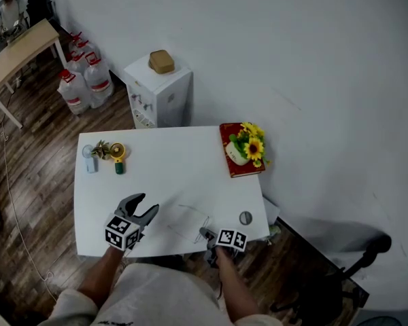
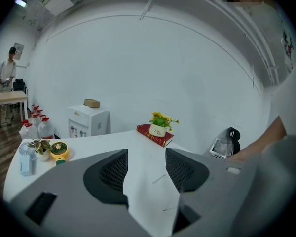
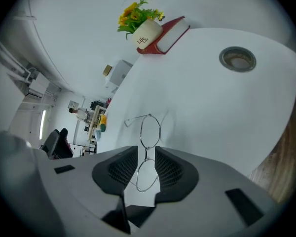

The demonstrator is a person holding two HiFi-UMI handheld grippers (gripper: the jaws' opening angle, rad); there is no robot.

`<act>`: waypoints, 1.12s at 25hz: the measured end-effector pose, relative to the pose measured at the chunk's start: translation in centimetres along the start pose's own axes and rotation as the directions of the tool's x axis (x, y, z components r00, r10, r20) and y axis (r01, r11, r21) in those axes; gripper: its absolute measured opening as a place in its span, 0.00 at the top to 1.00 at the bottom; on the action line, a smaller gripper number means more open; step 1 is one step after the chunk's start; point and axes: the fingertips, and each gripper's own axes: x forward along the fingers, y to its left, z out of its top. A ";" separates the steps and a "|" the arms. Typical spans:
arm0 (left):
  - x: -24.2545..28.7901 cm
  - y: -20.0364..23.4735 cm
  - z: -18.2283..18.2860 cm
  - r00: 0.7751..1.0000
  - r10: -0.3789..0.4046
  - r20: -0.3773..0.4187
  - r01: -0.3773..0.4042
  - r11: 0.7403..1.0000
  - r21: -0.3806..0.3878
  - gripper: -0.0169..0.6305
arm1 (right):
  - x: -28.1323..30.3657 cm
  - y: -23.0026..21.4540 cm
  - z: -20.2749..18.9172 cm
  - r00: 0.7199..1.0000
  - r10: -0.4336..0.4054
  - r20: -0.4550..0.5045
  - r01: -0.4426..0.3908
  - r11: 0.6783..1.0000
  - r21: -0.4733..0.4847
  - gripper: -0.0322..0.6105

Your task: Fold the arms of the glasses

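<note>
Thin wire-framed glasses point(image 1: 194, 221) lie on the white table point(image 1: 177, 175) near its front edge, both arms spread. In the right gripper view the far lens point(image 3: 150, 131) lies ahead of the jaws. The near lens sits between the pads, its rim meeting both. My right gripper point(image 3: 147, 166) is shut on that lens and slants down at the table's front edge point(image 1: 205, 235). My left gripper point(image 1: 144, 206) hovers to the left of the glasses. It is open with nothing between its fingers point(image 2: 146, 169).
A red book point(image 1: 239, 161) carrying a sunflower pot point(image 1: 246, 147) lies at the back right. A yellow fan point(image 1: 117, 156) and a small plant point(image 1: 100, 148) stand back left. A round cable hole point(image 1: 245, 217) is right of my right gripper. A water dispenser point(image 1: 160, 90) stands behind.
</note>
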 end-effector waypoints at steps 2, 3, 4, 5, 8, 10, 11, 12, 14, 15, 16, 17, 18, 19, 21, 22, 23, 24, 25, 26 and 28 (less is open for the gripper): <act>-0.2 0.5 -0.2 1.000 0.001 -0.004 -0.001 1.000 -0.002 0.61 | 0.3 -0.2 -0.3 1.000 -0.003 -0.008 0.004 1.000 0.031 0.80; -0.3 0.7 -0.4 1.000 0.002 -0.004 -0.002 1.000 -0.003 0.61 | 0.4 -0.3 -0.3 1.000 -0.008 -0.006 0.008 0.999 0.041 0.81; -0.4 0.9 -0.5 1.000 0.002 -0.003 -0.002 1.000 -0.003 0.61 | 0.4 -0.4 -0.3 1.000 -0.011 -0.001 0.011 0.999 0.046 0.82; -0.4 1.2 -0.7 1.000 0.001 -0.001 -0.001 1.000 -0.002 0.61 | 0.4 -0.4 -0.3 1.000 -0.012 0.004 0.012 0.999 0.049 0.84; -0.4 1.4 -0.8 1.000 -0.006 -0.005 0.006 1.000 -0.007 0.61 | 0.5 -0.1 -0.3 1.000 -0.013 0.012 0.013 0.999 0.046 0.89; -0.3 1.4 -0.8 1.000 -0.015 -0.007 0.015 1.000 -0.006 0.61 | 0.6 0.0 -0.3 1.000 -0.017 0.011 0.017 0.999 0.043 0.90; -0.2 1.4 -0.9 1.000 -0.019 -0.008 0.019 1.000 -0.001 0.61 | 0.6 0.1 -0.3 1.000 -0.019 0.010 0.019 0.999 0.043 0.90; -0.1 1.3 -1.0 1.000 -0.023 -0.010 0.023 1.000 0.002 0.61 | 0.6 0.2 -0.3 1.000 -0.021 0.009 0.021 0.999 0.044 0.90; 0.0 1.2 -1.1 0.999 -0.032 -0.018 0.032 0.999 -0.002 0.61 | 0.5 0.6 -0.3 1.000 -0.026 0.007 0.026 0.999 0.044 0.92; 0.1 1.2 -1.2 0.999 -0.037 -0.023 0.037 0.999 -0.006 0.61 | 0.4 0.7 -0.2 1.000 -0.030 0.007 0.030 0.999 0.039 0.92; 0.1 1.1 -1.2 0.999 -0.041 -0.026 0.041 0.999 -0.007 0.61 | 0.2 0.8 -0.1 0.999 -0.037 0.007 0.037 0.999 0.028 0.92; 0.1 1.2 -1.4 0.999 -0.045 -0.029 0.045 0.999 -0.006 0.61 | 0.1 0.9 0.0 0.999 -0.048 0.006 0.048 0.999 0.011 0.92; 0.1 1.2 -1.5 0.998 -0.049 -0.032 0.049 0.999 -0.003 0.61 | -0.2 1.0 0.0 0.998 -0.060 0.005 0.060 0.998 -0.010 0.92; 0.1 1.2 -1.6 0.998 -0.053 -0.034 0.053 0.999 -0.001 0.61 | -0.4 1.1 0.1 0.997 -0.073 0.003 0.073 0.997 -0.030 0.92; 0.2 1.1 -1.6 0.997 -0.063 -0.034 0.063 0.998 0.004 0.61 | -0.9 1.3 0.4 0.996 -0.090 0.005 0.090 0.994 -0.060 0.92; 0.2 1.0 -1.7 0.997 -0.069 -0.036 0.069 0.998 0.007 0.61 | -1.3 1.5 0.6 0.996 -0.094 0.010 0.094 0.993 -0.070 0.92; 0.3 0.9 -1.7 0.996 -0.077 -0.039 0.077 0.997 0.011 0.61 | -1.7 1.7 1.0 0.995 -0.095 0.018 0.096 0.993 -0.076 0.92; 0.3 0.7 -1.9 0.995 -0.086 -0.044 0.087 0.996 0.013 0.61 | -2.1 2.0 1.4 0.995 -0.092 0.029 0.094 0.993 -0.078 0.92; 0.4 0.4 -2.0 0.994 -0.097 -0.048 0.098 0.995 0.013 0.61 | -2.6 2.3 2.1 0.995 -0.085 0.044 0.088 0.993 -0.076 0.92; 0.6 0.2 -2.1 0.993 -0.108 -0.051 0.109 0.994 0.012 0.61 | -3.1 2.6 2.9 0.995 -0.075 0.062 0.079 0.994 -0.069 0.92; 0.9 -0.3 -2.2 0.990 -0.130 -0.054 0.130 0.991 -0.003 0.61 | -4.3 3.3 4.6 0.993 -0.059 0.100 0.065 0.996 -0.061 0.92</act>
